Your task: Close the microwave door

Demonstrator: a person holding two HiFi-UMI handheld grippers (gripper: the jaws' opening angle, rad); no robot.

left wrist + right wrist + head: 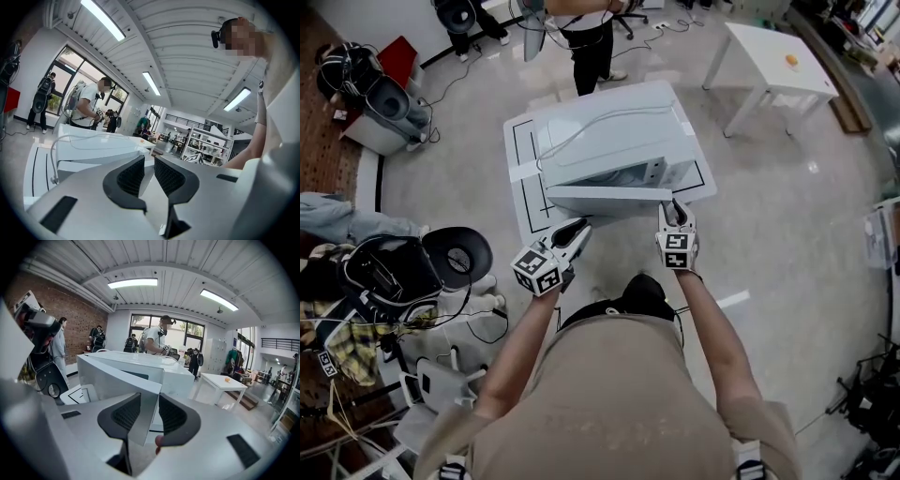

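A white microwave (609, 141) stands on a low white table (520, 178) in front of me. Its door (609, 199) hangs open toward me as a white slab. My right gripper (675, 208) sits at the door's right end. In the right gripper view the door's free edge (117, 376) runs between the two dark pads, and the right gripper (150, 401) is shut on it. My left gripper (577, 230) hovers just in front of the door's left part. Its jaws (149, 164) stand a narrow gap apart with nothing between them, and the microwave (103, 143) lies beyond.
A person (586, 47) stands behind the microwave table. A white side table (773, 56) with a small orange object is at the back right. Cases, cables and a round black seat (455, 253) crowd the floor at my left.
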